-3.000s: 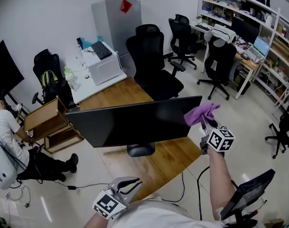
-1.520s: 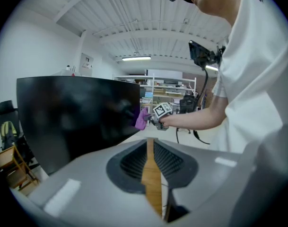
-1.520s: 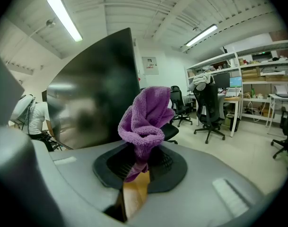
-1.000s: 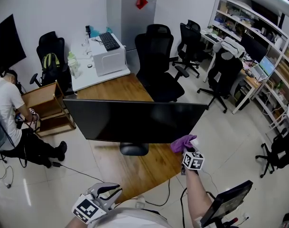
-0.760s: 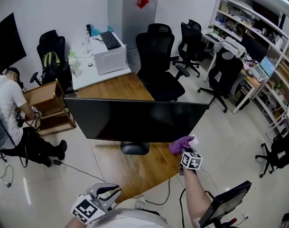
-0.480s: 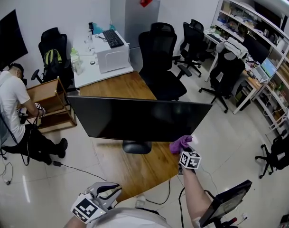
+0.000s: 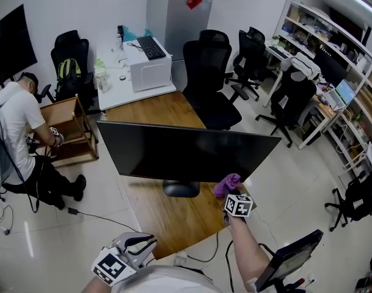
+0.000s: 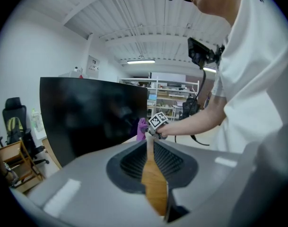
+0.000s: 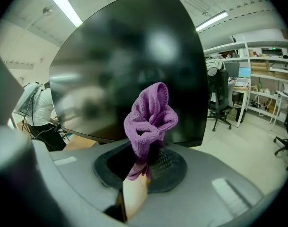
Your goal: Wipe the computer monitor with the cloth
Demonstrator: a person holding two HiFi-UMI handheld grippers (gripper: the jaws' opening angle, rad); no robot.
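A wide black monitor [image 7: 186, 151] stands on its round base [image 7: 181, 188] on the wooden desk [image 7: 173, 215]. My right gripper [image 7: 229, 195] is shut on a bunched purple cloth [image 7: 227, 184], which sits at the screen's bottom edge, right of centre. In the right gripper view the cloth [image 9: 151, 115] rises from the right gripper [image 9: 144, 160] in front of the dark screen [image 9: 110, 70]. My left gripper [image 7: 137, 246] hangs low by my body, away from the monitor. In its own view the left gripper [image 8: 149, 138] holds nothing and its jaws meet at the tips.
Black office chairs [image 7: 213, 78] stand behind the desk. A white table [image 7: 134, 72] with a keyboard is at the back left. A person [image 7: 21, 133] crouches by a wooden shelf [image 7: 66, 127] at left. A cable [image 7: 94, 215] runs over the floor. Another screen [image 7: 289, 261] is at bottom right.
The right gripper carried the cloth from the monitor's upper right corner down to its bottom edge, then slid slightly left. The left gripper stayed put.
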